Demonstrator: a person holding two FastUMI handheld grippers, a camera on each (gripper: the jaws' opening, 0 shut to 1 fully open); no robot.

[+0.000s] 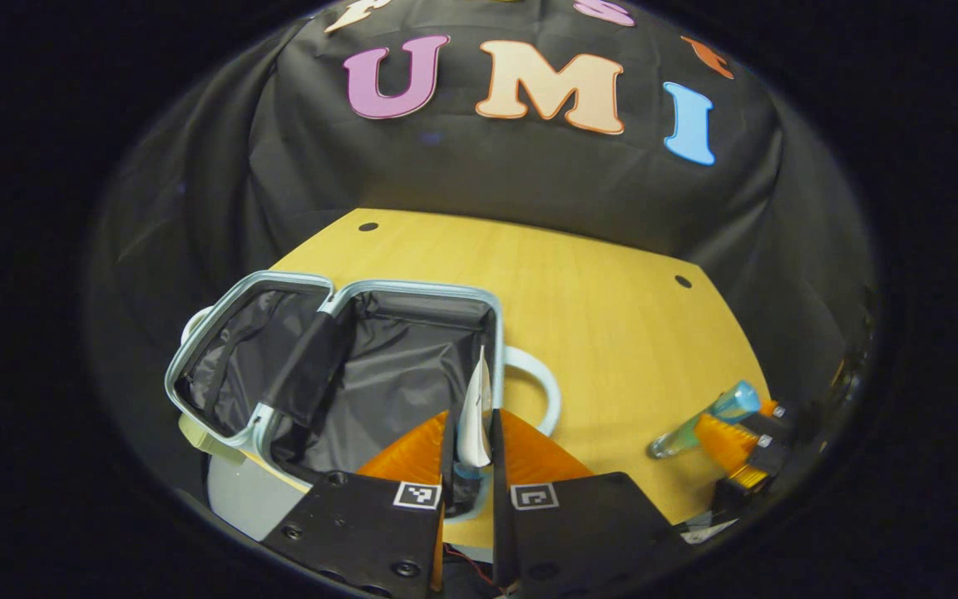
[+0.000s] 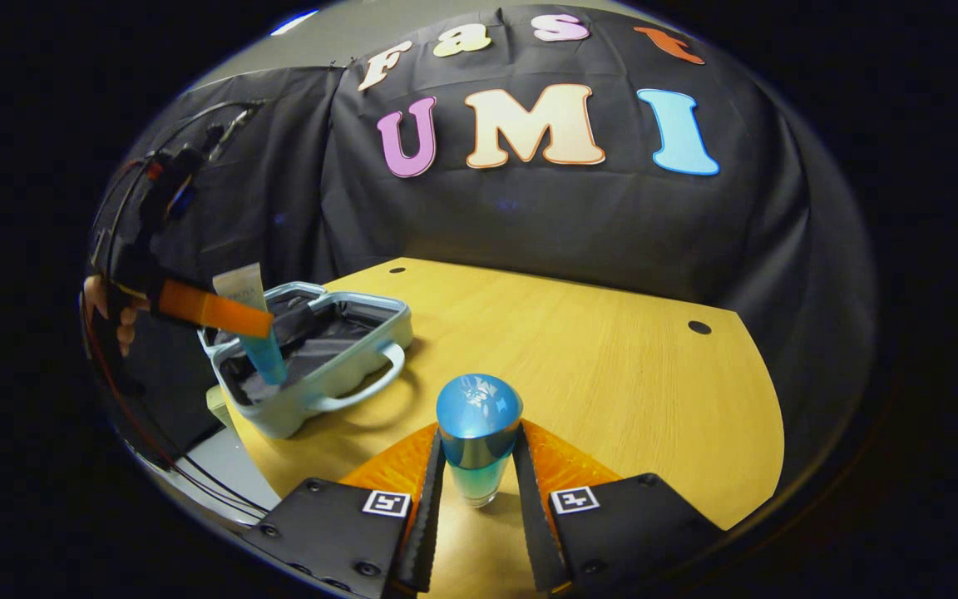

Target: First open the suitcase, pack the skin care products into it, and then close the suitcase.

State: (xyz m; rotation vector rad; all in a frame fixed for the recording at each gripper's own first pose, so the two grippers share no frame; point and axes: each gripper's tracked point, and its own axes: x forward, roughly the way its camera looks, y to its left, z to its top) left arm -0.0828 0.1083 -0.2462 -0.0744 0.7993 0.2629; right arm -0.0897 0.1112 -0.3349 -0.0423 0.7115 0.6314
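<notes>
The big wooden desk (image 2: 595,366) holds the open suitcase (image 1: 346,366) near its left edge, with its dark lining showing. The left tongs (image 1: 472,433) squeeze a white tube (image 1: 476,412) and hold it above the suitcase. The right tongs (image 2: 479,466) pinch a blue bottle (image 2: 479,441) that stands upright on the desk, well apart from the suitcase.

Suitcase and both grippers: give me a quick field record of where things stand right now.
suitcase: light blue hard-shell suitcase, open on the wooden table, dark lining showing
left gripper: shut on a white squeeze tube with a blue cap, held over the open case
right gripper: closed on a blue-capped translucent bottle standing on the table
packed: nothing seen inside yet
</notes>
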